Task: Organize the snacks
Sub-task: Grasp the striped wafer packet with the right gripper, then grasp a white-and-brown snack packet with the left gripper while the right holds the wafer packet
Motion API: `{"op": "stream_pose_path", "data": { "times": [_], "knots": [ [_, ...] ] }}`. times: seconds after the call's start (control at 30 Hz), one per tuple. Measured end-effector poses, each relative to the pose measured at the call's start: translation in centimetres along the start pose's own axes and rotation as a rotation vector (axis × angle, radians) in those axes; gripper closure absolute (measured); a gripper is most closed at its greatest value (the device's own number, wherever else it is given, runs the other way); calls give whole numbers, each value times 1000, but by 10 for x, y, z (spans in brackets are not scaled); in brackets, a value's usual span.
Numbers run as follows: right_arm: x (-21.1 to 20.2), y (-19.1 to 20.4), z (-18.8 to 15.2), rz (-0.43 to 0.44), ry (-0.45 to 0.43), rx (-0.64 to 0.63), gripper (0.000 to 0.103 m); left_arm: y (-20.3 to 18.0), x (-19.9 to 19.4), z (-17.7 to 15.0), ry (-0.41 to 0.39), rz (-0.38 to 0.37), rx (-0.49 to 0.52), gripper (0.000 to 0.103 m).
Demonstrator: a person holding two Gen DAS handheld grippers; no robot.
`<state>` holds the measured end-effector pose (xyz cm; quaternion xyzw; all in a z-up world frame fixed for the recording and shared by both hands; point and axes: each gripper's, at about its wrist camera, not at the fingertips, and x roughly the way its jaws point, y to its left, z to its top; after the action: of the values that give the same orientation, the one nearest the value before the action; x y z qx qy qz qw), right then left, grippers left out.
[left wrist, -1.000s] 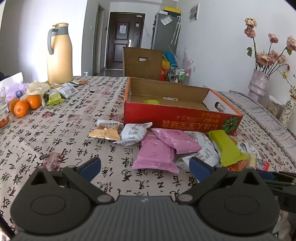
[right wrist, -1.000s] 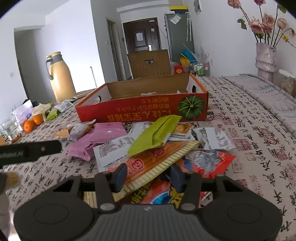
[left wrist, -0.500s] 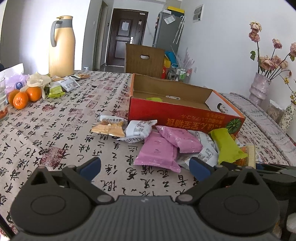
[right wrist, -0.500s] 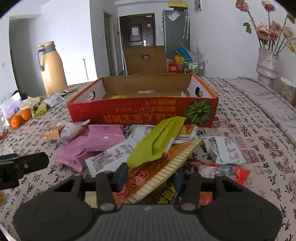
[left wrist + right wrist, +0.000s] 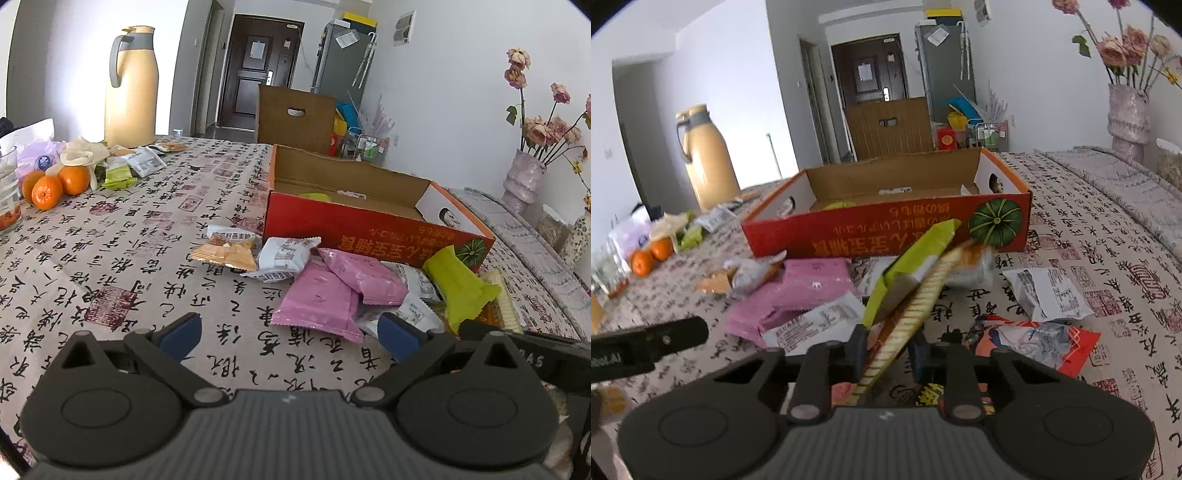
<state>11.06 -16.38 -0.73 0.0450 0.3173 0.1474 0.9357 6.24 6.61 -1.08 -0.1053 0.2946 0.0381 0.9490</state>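
My right gripper [image 5: 888,350] is shut on the edge of an orange striped-edge snack packet [image 5: 916,306] and tilts it up off the pile; a green packet [image 5: 916,254] leans on it. A red cardboard box [image 5: 886,232] stands open behind the pile, with a green item inside. Pink packets [image 5: 798,291] and white packets [image 5: 1049,291] lie around. My left gripper [image 5: 290,336] is open and empty above the tablecloth, near the pink packets [image 5: 325,299]. The box [image 5: 369,229] is ahead of it to the right.
A yellow thermos jug [image 5: 131,88], oranges [image 5: 51,186], a glass [image 5: 7,188] and several small packets lie far left. A vase with flowers [image 5: 1126,110] stands at the right. A red-orange wrapper [image 5: 1034,339] lies at the right of the pile.
My right gripper has closed on the orange packet and lifted its edge, tipping the green packet up. My left gripper has drifted slightly and stays open.
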Motion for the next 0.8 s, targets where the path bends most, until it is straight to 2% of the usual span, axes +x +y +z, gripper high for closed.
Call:
{"op": "stream_pose_path", "data": {
  "times": [0.37,0.8],
  "knots": [
    [-26,-28,11,60,-81,124,92,-7,-4,0,-5,12,12,0],
    [-45,-74,24,76,-174,236,92,-31,4,-1,12,8,73,0]
  ]
}}
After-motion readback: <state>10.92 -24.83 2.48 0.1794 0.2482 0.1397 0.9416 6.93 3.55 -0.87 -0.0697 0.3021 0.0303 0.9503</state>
